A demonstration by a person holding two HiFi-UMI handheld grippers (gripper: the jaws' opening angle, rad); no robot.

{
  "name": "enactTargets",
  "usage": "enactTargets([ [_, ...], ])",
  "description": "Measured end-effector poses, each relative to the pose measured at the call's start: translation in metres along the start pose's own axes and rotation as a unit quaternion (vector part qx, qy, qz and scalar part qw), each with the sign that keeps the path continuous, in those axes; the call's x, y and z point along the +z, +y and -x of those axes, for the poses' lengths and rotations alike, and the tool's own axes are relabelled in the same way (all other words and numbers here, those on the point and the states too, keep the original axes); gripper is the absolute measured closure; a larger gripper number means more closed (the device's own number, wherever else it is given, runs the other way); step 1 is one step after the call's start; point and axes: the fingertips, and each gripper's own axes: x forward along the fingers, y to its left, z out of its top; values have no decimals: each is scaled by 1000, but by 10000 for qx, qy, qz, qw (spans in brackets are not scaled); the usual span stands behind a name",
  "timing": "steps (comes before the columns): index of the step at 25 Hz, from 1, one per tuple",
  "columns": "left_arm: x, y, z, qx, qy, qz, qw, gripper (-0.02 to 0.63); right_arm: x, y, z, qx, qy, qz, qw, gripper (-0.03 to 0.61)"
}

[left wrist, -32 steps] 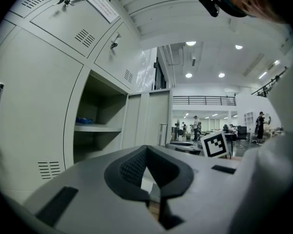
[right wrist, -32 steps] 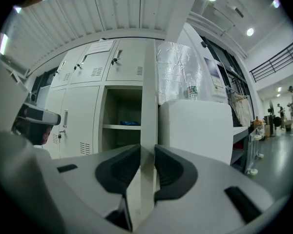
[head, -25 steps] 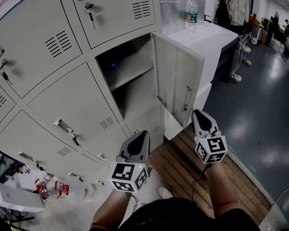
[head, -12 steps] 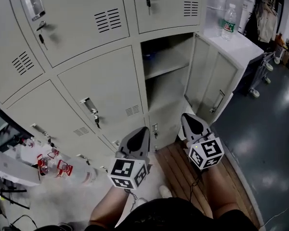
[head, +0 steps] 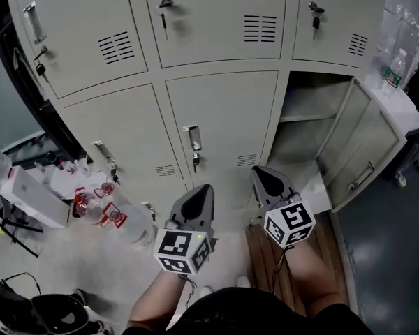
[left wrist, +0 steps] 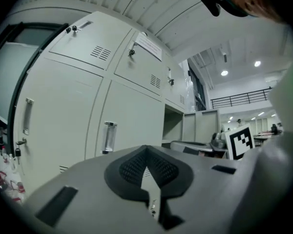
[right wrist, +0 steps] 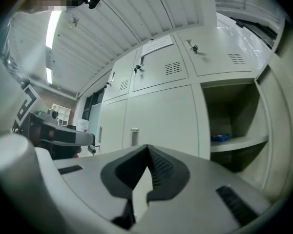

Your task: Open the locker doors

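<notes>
The grey locker bank fills the head view. Its lower right locker (head: 309, 121) stands open, the door (head: 366, 152) swung out to the right. The middle lower door (head: 220, 117) is closed and has a metal handle (head: 192, 138) with a key under it. My left gripper (head: 203, 188) and right gripper (head: 258, 172) are both shut and empty, side by side just short of that closed door. In the left gripper view the handle (left wrist: 109, 136) lies left of my left gripper (left wrist: 146, 149). In the right gripper view my right gripper (right wrist: 148, 149) points between the handle (right wrist: 134, 136) and the open locker (right wrist: 232, 116).
Another closed lower door with a handle (head: 103, 153) is further left, and upper doors carry keys (head: 164, 9). Water bottles (head: 101, 211) and a white box (head: 29, 195) lie on the floor at left. A wooden board (head: 265, 253) lies underfoot. A bottle (head: 393, 68) stands on a white table at right.
Both grippers have swung left, away from the open locker and its door, and now face the closed middle door. The head view has turned left with them.
</notes>
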Motion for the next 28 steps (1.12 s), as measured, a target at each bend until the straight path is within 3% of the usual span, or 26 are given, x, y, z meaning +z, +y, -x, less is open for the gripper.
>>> enactTargets([
  [6,8,56,37,690,-140,-66,9975,614,6,58,-53,641,-38,19,9979,578],
  [11,8,91,59,1024,-139,-32,9946,613,4,83,-91,744,4,-26,9972,577],
  [13,9,102,63,1093,-134,-38,9939,614,0,88,-105,761,84,-78,9970,577],
  [15,9,111,67,1144,-130,-43,9933,612,-6,93,-118,829,161,-194,9962,513],
  [28,7,147,55,1127,57,-86,9936,613,-22,87,-183,540,335,-400,9972,434],
])
